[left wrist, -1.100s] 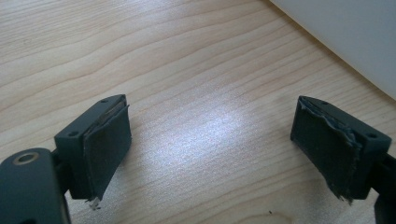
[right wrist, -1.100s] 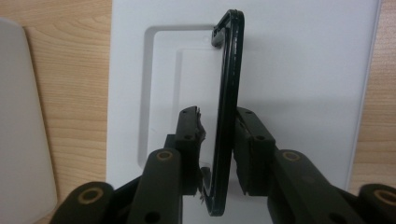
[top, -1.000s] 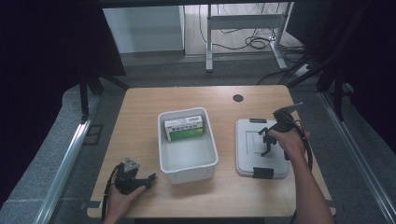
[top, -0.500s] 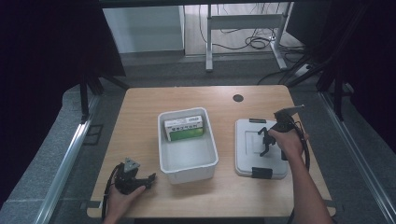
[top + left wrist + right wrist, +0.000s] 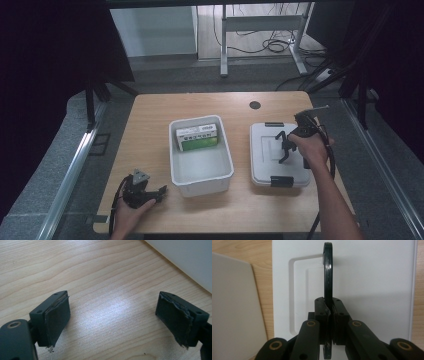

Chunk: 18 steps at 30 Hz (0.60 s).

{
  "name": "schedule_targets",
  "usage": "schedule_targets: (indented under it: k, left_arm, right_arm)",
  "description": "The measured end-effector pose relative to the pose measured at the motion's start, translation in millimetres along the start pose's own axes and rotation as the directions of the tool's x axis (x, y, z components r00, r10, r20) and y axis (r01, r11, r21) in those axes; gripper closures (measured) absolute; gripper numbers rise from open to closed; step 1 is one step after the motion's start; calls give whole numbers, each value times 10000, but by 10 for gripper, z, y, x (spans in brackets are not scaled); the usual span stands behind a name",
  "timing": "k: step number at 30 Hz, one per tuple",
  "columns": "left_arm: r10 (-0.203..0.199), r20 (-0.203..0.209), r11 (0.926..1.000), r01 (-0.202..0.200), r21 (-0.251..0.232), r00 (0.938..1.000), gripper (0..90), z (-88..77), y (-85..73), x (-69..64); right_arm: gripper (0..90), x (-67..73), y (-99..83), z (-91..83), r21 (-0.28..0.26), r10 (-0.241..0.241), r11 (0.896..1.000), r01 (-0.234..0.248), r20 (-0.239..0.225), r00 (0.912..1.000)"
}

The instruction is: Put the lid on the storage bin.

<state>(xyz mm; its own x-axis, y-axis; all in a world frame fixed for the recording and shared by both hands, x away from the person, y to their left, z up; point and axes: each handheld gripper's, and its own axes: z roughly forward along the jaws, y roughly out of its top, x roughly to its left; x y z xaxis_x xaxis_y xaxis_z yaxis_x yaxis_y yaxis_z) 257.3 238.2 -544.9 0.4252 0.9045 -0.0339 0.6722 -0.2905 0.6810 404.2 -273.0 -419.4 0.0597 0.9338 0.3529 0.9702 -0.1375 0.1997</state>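
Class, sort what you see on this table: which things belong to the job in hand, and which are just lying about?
In the job:
- right claw, shut on the black handle
- white lid that carries the handle
- white bin, open beside the lid

Lying about:
- green box inside the bin
- left claw, open, resting on the table

Matt pale wood-grain table [image 5: 150, 120], smooth white plastic lid [image 5: 372, 277], glossy black handle [image 5: 327, 277]

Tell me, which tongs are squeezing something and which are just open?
The right tongs are squeezing: they are shut on the black handle of the white lid. The left tongs stand wide open over bare wooden table, with nothing between them.
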Motion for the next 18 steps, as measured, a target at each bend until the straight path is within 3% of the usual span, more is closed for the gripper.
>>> schedule_targets:
  k: [18]
  left_arm:
    - [1,-5,10000,-1,0,10000,122,0,0,0]
  right_arm:
    - [850,99,-79,-336,-626,-360,9975,322,-596,9976]
